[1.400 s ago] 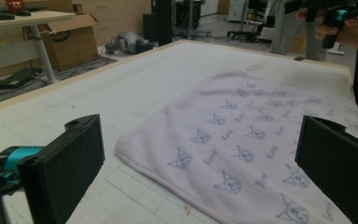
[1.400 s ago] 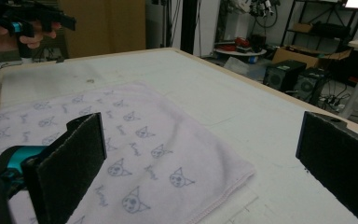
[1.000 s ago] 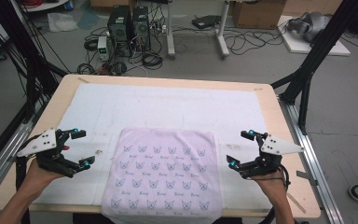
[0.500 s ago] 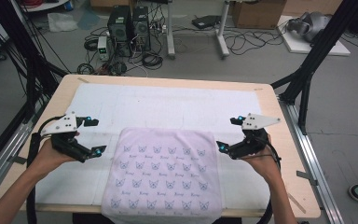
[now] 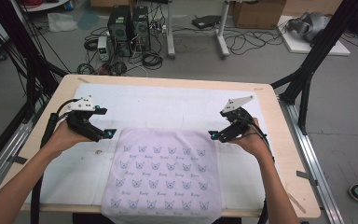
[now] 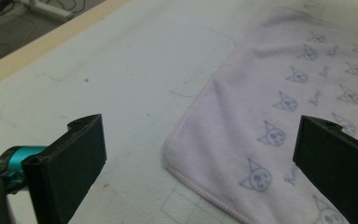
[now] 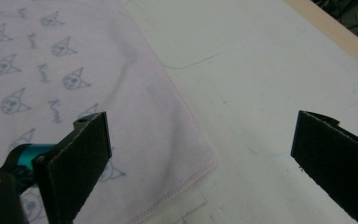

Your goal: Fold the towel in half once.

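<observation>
Pale pink towel [image 5: 163,172], blue cat-face print

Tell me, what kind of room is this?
Probably a lab or workshop. Computer towers and tangled cables sit on the floor behind a wooden table, where a pink towel lies.

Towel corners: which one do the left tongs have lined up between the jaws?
The far left corner of the pink towel. It lies flat between the open left tongs; the right tongs frame the far right corner.
</observation>
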Motion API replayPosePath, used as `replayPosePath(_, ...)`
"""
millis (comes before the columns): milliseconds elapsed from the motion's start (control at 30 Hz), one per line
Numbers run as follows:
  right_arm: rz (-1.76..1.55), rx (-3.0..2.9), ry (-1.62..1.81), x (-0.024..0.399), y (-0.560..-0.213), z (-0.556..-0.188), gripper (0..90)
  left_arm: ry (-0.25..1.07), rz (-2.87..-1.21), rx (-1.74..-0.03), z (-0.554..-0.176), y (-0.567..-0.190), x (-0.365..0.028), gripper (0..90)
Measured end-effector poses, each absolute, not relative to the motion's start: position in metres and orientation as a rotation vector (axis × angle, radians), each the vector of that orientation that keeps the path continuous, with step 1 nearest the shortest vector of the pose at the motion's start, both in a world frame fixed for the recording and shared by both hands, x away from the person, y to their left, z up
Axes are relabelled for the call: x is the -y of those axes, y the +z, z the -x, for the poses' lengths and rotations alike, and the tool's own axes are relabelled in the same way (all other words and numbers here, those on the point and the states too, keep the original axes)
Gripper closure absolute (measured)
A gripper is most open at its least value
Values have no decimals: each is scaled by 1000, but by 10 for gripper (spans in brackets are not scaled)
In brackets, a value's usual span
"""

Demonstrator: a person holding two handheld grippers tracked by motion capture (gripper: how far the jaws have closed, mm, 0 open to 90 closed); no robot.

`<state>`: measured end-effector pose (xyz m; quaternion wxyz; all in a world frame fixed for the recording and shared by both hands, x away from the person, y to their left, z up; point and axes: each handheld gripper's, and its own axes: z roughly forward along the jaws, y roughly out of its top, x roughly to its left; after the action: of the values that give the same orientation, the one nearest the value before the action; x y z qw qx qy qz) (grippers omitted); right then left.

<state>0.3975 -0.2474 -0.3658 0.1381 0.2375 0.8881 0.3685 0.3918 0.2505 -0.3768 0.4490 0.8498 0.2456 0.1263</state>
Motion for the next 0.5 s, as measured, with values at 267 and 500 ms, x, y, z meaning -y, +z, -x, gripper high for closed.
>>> replayPosePath(267, -718, -2686, 886, 237, -390, -416, 174, 282, -2234, -654, -411, -397, -236, 100)
replayPosePath(500, -769, -2777, 782, 234, -406, -427, 350, 258, -2337, -685, -425, -408, -217, 177)
